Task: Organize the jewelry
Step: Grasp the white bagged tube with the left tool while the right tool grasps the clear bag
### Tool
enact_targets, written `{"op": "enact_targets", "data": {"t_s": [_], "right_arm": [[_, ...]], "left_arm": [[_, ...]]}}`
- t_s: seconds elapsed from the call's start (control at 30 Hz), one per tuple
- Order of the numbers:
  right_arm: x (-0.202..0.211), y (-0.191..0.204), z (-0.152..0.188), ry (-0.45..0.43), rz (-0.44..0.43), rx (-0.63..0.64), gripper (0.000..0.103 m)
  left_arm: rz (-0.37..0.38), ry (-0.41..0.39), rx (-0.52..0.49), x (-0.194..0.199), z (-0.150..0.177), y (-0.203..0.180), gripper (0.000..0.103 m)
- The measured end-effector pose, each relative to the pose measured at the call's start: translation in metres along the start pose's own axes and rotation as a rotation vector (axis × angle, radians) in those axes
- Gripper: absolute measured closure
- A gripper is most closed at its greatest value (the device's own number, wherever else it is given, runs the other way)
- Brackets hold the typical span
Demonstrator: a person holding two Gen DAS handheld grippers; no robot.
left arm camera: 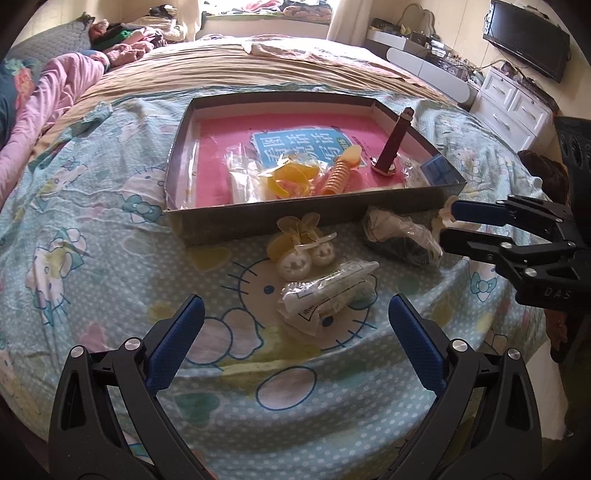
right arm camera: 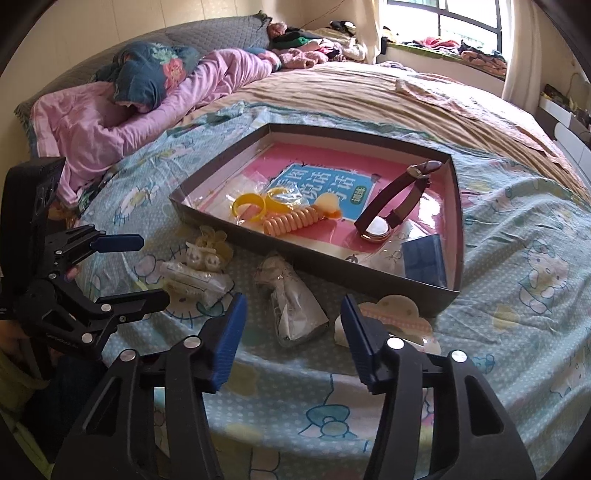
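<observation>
A dark cardboard box lies on the bed. In it are a brown-strap watch, an orange spiral tie, yellow bangles and a small blue box. In front of it lie yellow bunny clips, a white packet, a clear bag and a cloud-shaped clip. My left gripper stands open over the packet. My right gripper has the clear bag between its fingers, pads not touching it.
The sheet has a cartoon cat print. A pink quilt and pillows lie at the bed's far left. White drawers and a TV stand past the bed's right edge. Clothes pile up under the window.
</observation>
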State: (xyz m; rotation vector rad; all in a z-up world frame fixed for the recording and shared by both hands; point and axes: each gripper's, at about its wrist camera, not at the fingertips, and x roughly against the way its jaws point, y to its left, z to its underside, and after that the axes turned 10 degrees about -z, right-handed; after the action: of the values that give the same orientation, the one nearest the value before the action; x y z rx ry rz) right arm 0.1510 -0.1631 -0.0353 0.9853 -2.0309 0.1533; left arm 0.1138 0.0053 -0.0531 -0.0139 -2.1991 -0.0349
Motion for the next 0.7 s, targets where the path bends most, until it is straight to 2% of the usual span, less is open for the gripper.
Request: {"op": "enact_targets", "data": {"t_s": [0.4,0.47,0.5,0.57,0.67,0.7], "right_arm": [[-0.058,-0.016,-0.019,0.145,-0.089,0.030,0.057],[-0.060,-0.015,-0.018,0.141,-0.120,0.030,0.062],[-0.060,-0.015,-0.018,0.137,-0.143,0.029,0.068],[-0.055,-0.017,-0.016,0.119,-0.155,0.015,0.070],[-0.042,-0.021,-0.012,0.077,-0.176,-0.029,0.071],[-0.036,-0.023,-0.009,0.060,-0.184,-0.044,0.071]], "left_arm": [[0.009,0.033,0.006,-0.019,-0.002,-0.007,0.010],[0.004,0.033,0.016,-0.023,-0.003,-0.007,0.010],[0.003,0.032,0.019,-0.023,-0.004,-0.007,0.010],[-0.002,0.026,0.029,-0.025,-0.006,-0.009,0.010],[-0.002,0.019,0.031,-0.029,-0.006,-0.012,0.021],[-0.001,0.017,0.028,-0.029,-0.005,-0.014,0.029]]}}
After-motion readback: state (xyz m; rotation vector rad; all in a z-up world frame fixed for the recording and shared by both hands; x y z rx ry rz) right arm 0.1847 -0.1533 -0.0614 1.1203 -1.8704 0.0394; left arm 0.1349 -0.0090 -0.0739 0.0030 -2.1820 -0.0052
